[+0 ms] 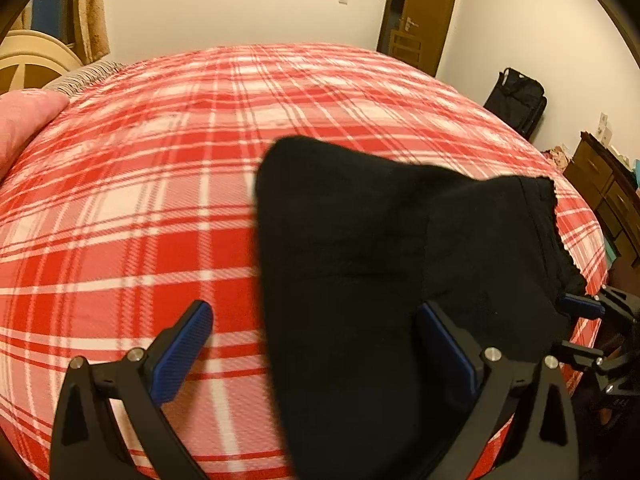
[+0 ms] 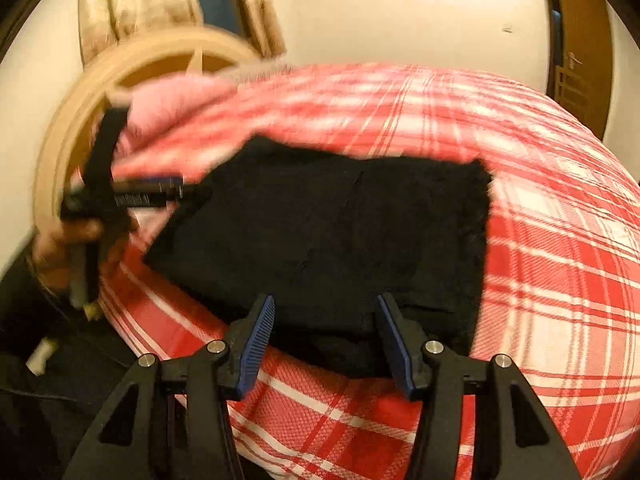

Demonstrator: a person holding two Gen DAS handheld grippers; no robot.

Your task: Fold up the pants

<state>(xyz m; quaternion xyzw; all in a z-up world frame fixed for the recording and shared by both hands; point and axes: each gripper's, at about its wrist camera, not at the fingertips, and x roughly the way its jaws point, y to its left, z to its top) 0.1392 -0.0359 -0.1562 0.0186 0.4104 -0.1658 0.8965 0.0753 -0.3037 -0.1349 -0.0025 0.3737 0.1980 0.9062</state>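
Cream walls, a brown door (image 1: 420, 12) and a dark wooden dresser (image 1: 600, 192) frame a bed (image 1: 140, 200) spread with a red-and-white plaid cover, where a pair of black pants (image 2: 340, 240) lies already gathered into a compact, roughly rectangular bundle near the bed's near edge. Seen from the right wrist, the bundle looks like several layers stacked, its right edge fairly square and its left corner tapering toward the left tongs (image 2: 176, 188), which reach in from the left beside a pink pillow (image 2: 168, 108) and a pale round headboard (image 2: 80, 120); that view is blurred, and whether those tongs pinch the cloth there cannot be told from it. The left wrist view settles the matter: the left tongs (image 1: 316, 344) stand wide apart, the fabric draped loosely between and over the right-hand finger, nothing clamped. The right tongs (image 2: 326, 336) are likewise spread, straddling the near edge of the bundle without closing on it, and appear at far right in the left view as well. Judging by the shape, most of the folding seems done; what probably remains is a final fold or a smoothing of the uneven top layer, which still rises in a soft peak at the far side.
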